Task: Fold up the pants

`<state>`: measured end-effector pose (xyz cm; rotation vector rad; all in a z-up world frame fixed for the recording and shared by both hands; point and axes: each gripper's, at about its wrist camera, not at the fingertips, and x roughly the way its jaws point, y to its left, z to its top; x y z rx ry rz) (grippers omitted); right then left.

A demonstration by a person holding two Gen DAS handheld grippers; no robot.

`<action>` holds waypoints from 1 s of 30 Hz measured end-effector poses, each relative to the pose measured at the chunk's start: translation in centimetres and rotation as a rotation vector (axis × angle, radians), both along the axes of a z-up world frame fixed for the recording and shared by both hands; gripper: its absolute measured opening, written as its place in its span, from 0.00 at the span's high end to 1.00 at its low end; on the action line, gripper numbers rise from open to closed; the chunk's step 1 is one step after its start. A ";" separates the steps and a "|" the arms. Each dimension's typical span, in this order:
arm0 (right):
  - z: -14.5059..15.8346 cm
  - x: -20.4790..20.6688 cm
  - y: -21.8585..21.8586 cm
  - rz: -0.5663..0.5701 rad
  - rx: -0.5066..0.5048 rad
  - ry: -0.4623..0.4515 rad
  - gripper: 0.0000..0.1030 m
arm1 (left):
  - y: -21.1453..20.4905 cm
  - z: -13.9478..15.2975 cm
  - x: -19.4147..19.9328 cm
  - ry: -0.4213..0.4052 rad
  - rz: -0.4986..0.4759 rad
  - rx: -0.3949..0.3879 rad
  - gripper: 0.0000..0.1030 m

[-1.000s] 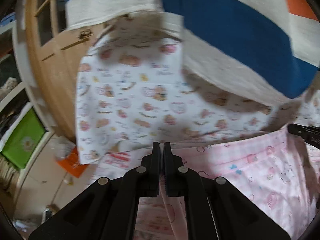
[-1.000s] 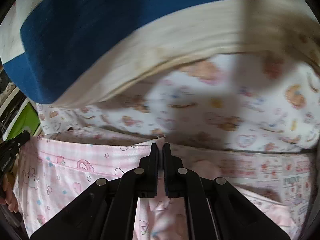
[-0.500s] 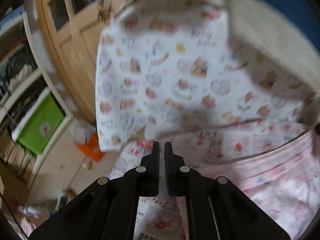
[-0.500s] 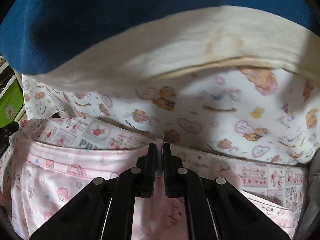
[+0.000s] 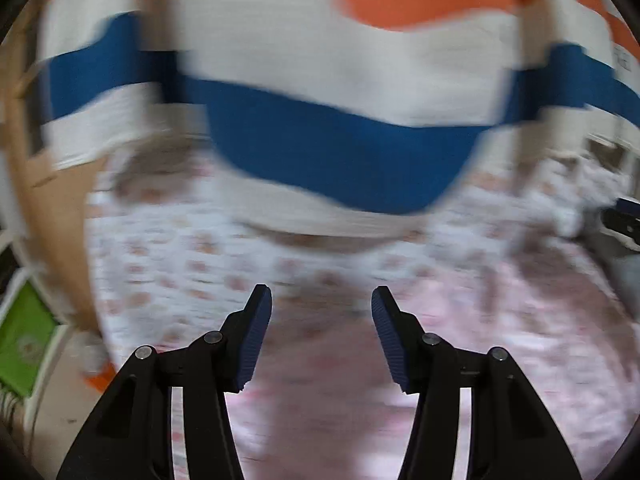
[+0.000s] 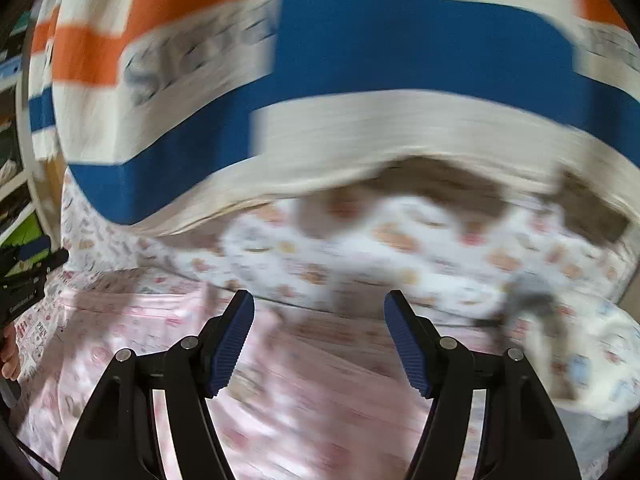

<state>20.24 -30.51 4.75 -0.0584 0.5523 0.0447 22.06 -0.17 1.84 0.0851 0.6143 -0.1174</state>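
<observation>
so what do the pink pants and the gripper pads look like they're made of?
Pink pants: thin woven or knit fabric, probably cotton, matte with a small cartoon print; they lie limp and creased. Motion blur hides the weave.
Pads on the right gripper: dark blue, ribbed, matte, likely rubber or soft plastic. Left gripper pads match. Arms look like black rigid plastic.

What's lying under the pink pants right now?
The pink pants lie on a white cartoon-print cloth, which shows past their far edge. What lies beneath their middle is covered. Both tongs, left and right, are open above them.
</observation>
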 end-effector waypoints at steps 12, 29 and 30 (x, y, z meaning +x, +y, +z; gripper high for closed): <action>-2.8 -3.3 -11.1 -0.163 0.196 0.038 0.35 | -14.8 -2.6 8.8 0.321 -0.206 -0.155 0.58; -5.1 -1.9 -10.8 -0.115 0.257 0.149 0.36 | -12.5 -2.4 4.7 0.022 -0.023 0.138 0.97; -5.6 -1.6 -10.8 -0.112 0.270 0.164 0.36 | -12.6 -2.6 4.5 0.025 -0.026 0.157 0.97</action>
